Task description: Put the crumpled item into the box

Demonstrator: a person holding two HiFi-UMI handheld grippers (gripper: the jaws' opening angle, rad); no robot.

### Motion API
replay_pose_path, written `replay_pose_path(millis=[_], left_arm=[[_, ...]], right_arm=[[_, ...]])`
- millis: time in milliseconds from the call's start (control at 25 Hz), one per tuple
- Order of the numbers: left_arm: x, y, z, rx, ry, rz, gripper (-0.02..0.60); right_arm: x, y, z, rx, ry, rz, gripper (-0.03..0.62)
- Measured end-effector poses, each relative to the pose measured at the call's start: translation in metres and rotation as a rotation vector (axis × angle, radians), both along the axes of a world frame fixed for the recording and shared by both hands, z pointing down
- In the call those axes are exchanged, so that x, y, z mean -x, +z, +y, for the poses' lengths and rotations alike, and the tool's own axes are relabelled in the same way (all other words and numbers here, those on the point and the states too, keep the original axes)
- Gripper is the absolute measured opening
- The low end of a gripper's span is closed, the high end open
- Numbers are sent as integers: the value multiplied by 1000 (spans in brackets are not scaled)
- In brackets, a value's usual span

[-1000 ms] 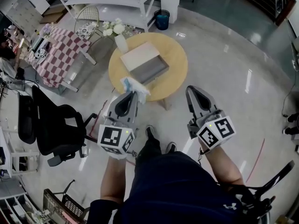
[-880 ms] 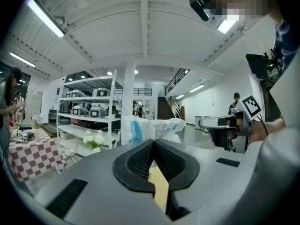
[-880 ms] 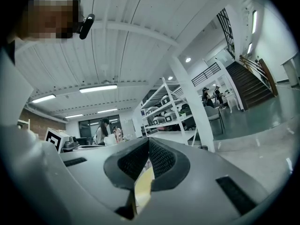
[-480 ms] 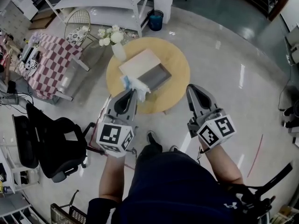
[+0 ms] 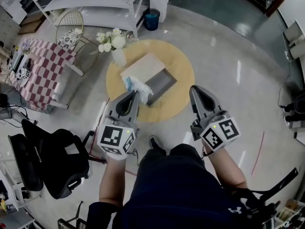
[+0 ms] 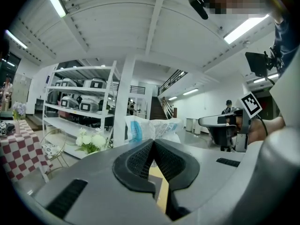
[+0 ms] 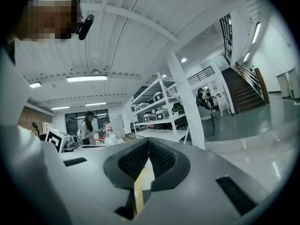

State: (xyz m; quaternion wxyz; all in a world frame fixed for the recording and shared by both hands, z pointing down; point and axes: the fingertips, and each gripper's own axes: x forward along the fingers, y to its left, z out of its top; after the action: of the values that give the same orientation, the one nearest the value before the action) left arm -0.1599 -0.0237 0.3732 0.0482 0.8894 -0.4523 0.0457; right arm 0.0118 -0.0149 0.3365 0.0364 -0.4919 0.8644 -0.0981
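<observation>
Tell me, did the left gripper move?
Yes. The left gripper, holding the crumpled item, has moved closer to the box on the round table.

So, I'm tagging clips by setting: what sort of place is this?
Probably an open lab or showroom hall: white shelving racks holding machines, a staircase, an office chair on a glossy floor.

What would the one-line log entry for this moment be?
left tongs: shut on wrapper | right tongs: shut, empty | box: open on table | wrapper: not yet in box

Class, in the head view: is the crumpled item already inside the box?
No, the left gripper holds the crumpled item at its tips.
</observation>
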Motion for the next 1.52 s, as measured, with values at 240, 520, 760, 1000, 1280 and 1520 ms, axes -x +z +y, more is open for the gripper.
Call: replay_pose_path(millis=[240, 520, 760, 1000, 1280, 1520], left_arm=[[-3, 13, -21, 35, 27, 7, 17], [-18, 31, -46, 82, 36, -22, 17], [-36, 43, -76, 112, 4, -66, 17], [-62, 59, -100, 151, -7, -140, 17], [-74, 91, -120, 231, 19, -300, 17], [-72, 122, -134, 307, 48, -409, 17]], right_arm=[[1, 13, -16, 39, 16, 9, 2], [-8, 26, -49, 69, 6, -14, 2], [-26, 27, -90, 65, -37, -39, 2], [-48, 37, -125, 92, -84, -55, 2], [-60, 53, -156, 133, -151, -76, 2], [-59, 67, -170, 166, -158, -84, 2]])
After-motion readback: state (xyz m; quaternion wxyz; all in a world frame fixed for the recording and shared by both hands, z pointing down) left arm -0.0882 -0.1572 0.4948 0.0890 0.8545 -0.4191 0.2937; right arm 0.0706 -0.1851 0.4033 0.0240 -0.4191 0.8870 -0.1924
